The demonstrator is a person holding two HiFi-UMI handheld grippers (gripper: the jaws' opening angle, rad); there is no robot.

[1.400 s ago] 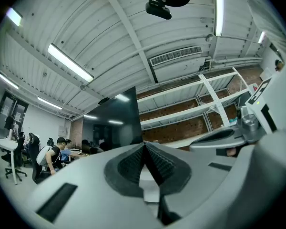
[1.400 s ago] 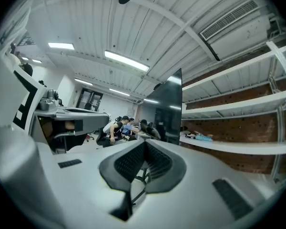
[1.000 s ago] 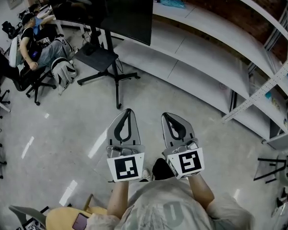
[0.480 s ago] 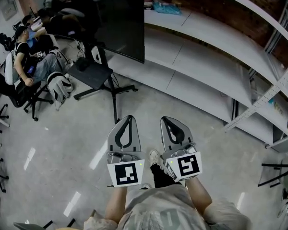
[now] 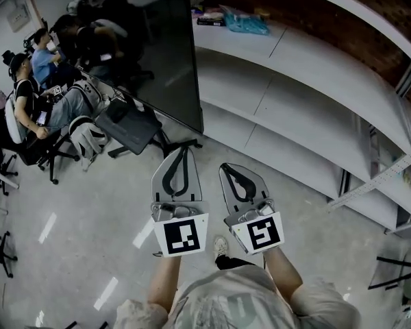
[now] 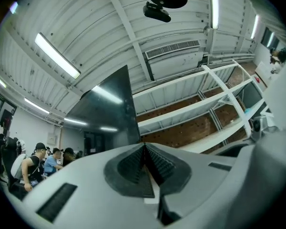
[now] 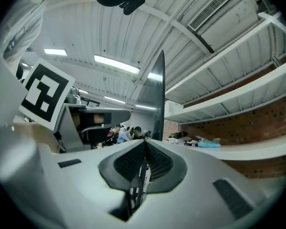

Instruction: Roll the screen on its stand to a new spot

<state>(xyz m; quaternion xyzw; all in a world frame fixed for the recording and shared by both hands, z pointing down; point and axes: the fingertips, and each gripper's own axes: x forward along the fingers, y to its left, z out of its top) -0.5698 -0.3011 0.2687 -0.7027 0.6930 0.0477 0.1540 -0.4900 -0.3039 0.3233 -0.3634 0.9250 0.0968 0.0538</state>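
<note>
Just ahead of the person, the screen sits on its stand beside the white shelves. The left gripper and right gripper are both closed on nothing, close to its base. I'd say nothing is grasped yet, so all the rolling remains. There is no readable writing, only square markers.

No legible text, labels, numbers or signs

Pale grey short-sleeved T-shirt, dark trousers, light shoe; grey left gripper and right gripper, each bearing a white cube with black square marker
</note>
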